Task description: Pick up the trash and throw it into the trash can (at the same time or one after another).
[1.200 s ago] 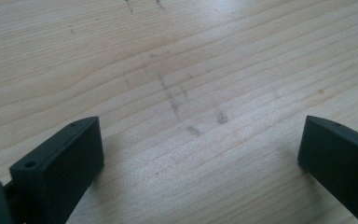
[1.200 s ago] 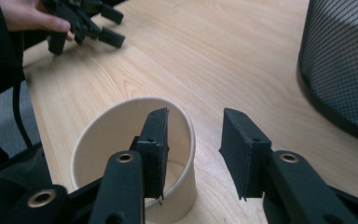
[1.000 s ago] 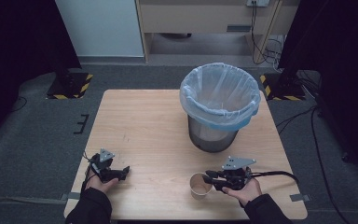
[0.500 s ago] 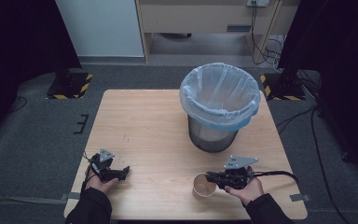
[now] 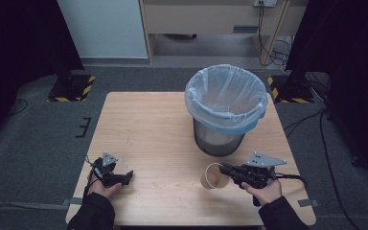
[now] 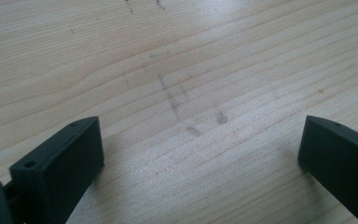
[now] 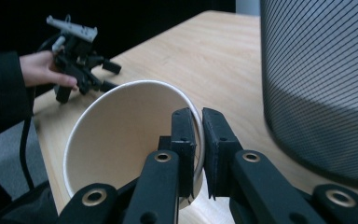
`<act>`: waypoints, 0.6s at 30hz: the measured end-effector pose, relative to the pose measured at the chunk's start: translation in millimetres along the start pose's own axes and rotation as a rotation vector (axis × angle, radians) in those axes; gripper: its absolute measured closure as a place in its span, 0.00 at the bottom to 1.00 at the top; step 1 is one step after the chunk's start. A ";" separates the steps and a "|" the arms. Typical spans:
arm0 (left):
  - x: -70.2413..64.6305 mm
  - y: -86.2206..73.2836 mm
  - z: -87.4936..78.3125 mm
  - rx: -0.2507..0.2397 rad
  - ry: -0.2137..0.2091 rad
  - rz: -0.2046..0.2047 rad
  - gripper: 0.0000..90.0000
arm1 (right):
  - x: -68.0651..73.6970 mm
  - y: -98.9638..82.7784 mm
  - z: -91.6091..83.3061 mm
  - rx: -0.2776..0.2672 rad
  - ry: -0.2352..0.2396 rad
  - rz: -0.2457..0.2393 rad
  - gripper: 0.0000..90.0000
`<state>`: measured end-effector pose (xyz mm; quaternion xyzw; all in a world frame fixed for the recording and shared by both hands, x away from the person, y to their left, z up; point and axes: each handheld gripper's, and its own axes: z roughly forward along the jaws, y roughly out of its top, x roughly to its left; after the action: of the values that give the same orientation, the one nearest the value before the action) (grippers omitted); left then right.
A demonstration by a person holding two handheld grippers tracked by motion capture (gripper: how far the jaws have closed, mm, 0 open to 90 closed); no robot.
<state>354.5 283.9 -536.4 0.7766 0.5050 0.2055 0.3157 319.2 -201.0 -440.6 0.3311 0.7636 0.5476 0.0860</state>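
A tan paper cup [image 5: 213, 176] [image 7: 126, 135] is held near the table's front right, tipped with its mouth toward me. My right gripper [image 5: 225, 168] [image 7: 198, 119] is shut on the cup's rim, one jaw inside and one outside. A dark mesh bin with a pale blue liner [image 5: 225, 108] stands just behind the cup; its mesh wall [image 7: 321, 79] rises close on the right of the right gripper view. My left gripper [image 5: 127, 176] [image 6: 200, 149] rests low over the bare wood at the front left, jaws wide open with nothing between them; it appears far off in the right gripper view [image 7: 108, 77].
The wooden table [image 5: 148, 129] has free room across its left and middle. Dark floor surrounds it, with hazard-striped stand bases [image 5: 72, 86] at the back left and right, and cables [image 5: 311, 120] on the floor at the right.
The right gripper has lifted the cup slightly and shifted it a little to the right. The left gripper has stayed where it was.
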 end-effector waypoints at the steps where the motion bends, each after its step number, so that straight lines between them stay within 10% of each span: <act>1: 0.0 0.0 0.0 0.000 -0.001 0.000 0.00 | -0.4 1.5 -1.8 -0.011 -0.002 -0.002 0.93; 18: 0.0 0.0 0.0 0.000 0.000 0.000 0.00 | -7.2 32.1 -41.4 -0.198 -0.039 -0.007 0.94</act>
<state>354.5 284.0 -536.4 0.7767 0.5050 0.2054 0.3156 317.5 -231.8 -397.6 0.3290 0.7052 0.6134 0.1350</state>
